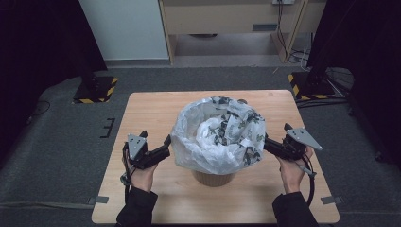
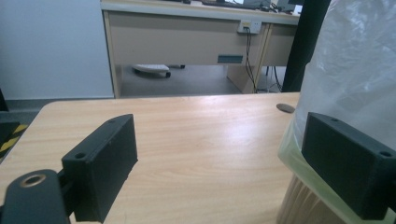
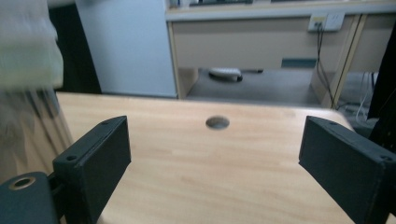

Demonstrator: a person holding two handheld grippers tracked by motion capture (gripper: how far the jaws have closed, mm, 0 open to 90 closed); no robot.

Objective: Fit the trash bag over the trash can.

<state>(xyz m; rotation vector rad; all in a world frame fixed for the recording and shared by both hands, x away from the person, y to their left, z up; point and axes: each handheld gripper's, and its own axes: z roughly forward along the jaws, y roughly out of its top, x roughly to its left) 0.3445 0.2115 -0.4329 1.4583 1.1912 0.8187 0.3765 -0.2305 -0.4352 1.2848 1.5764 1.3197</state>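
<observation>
Grey carpet surrounds a light wooden tabletop point(image 1: 142, 113), with a beige desk and a pale wall panel behind it. At the tabletop's middle stands a round wooden bin point(image 1: 213, 178), lined with a translucent white plastic bag point(image 1: 217, 135) printed with dark leaf shapes; the bag billows out over the rim and hides most of the bin.

2 hand-held grippers flank it. On the bag's left side is the left gripper point(image 1: 166, 144); its fingers are spread wide, and in the left gripper view one finger point(image 2: 348, 170) lies against the bag's lower edge while the other point(image 2: 102, 163) stands over bare wood. At the bag's right side sits the right gripper point(image 1: 267, 142), its fingers also wide apart and holding nothing. Past them, a small round hole point(image 3: 217, 122) shows in the tabletop.
</observation>
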